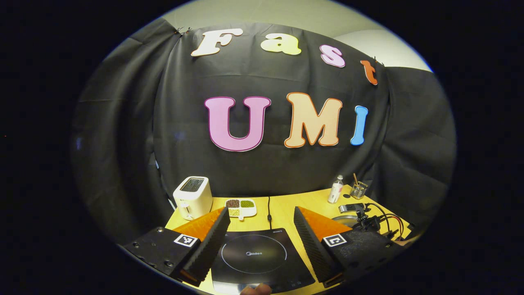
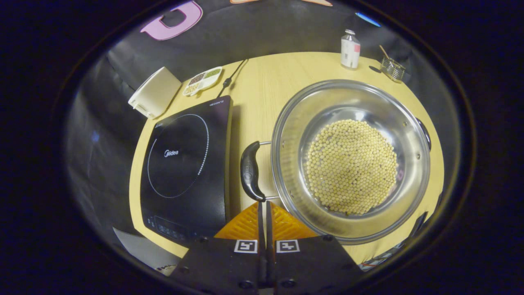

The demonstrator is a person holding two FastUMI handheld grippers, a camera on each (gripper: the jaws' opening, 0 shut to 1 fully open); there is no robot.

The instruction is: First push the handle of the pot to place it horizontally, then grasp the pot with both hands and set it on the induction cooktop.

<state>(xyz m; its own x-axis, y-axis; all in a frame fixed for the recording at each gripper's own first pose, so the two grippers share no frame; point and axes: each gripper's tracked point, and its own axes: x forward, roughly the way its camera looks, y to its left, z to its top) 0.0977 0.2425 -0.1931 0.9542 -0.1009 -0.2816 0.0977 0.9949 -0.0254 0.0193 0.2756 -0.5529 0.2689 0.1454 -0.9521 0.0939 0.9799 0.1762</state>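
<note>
A steel pot [image 2: 352,164] holding yellow beans stands on the wooden table [image 2: 262,82], right of the black induction cooktop [image 2: 184,164]. Its black side handle [image 2: 249,170] faces the cooktop, and a second handle [image 2: 423,133] sits on the far rim. My right gripper [image 2: 264,203] is shut with nothing between its fingers; the tips are at the lower end of the near handle. My left gripper [image 1: 260,209] stands open above the cooktop [image 1: 254,254], holding nothing.
A white toaster [image 1: 192,196] and a small dish of beans [image 1: 240,207] sit behind the cooktop. A bottle [image 2: 350,49] and a glass holder [image 2: 392,67] stand at the table's far right. The cooktop's cord [image 1: 269,209] runs back to the wall.
</note>
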